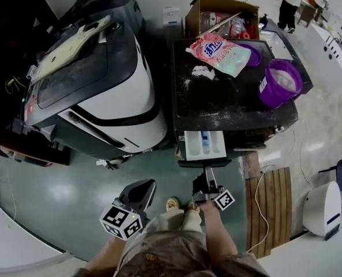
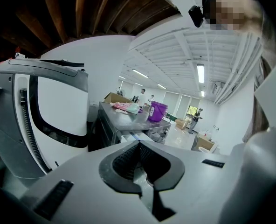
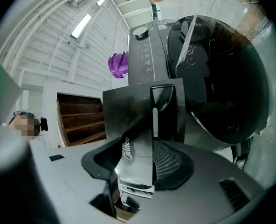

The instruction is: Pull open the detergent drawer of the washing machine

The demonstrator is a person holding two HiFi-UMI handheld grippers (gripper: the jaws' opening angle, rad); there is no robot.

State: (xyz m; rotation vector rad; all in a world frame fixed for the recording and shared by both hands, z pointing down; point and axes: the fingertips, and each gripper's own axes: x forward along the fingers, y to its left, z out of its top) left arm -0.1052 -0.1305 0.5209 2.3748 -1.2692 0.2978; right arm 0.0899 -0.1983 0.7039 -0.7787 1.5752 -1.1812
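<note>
The black-topped washing machine stands ahead of me, and its detergent drawer sticks out of the front with its white compartments showing. My right gripper is shut on the drawer's dark front panel, which bears a brand name and lies between the pads in the right gripper view. To the left and lower, my left gripper hangs in the air clear of the machine. Its jaws meet with nothing between them.
A big grey-and-white machine fills the left. On the washer's top lie a pink detergent pouch and a purple bucket, with a cardboard box behind. A wooden pallet and a white bin are on the right.
</note>
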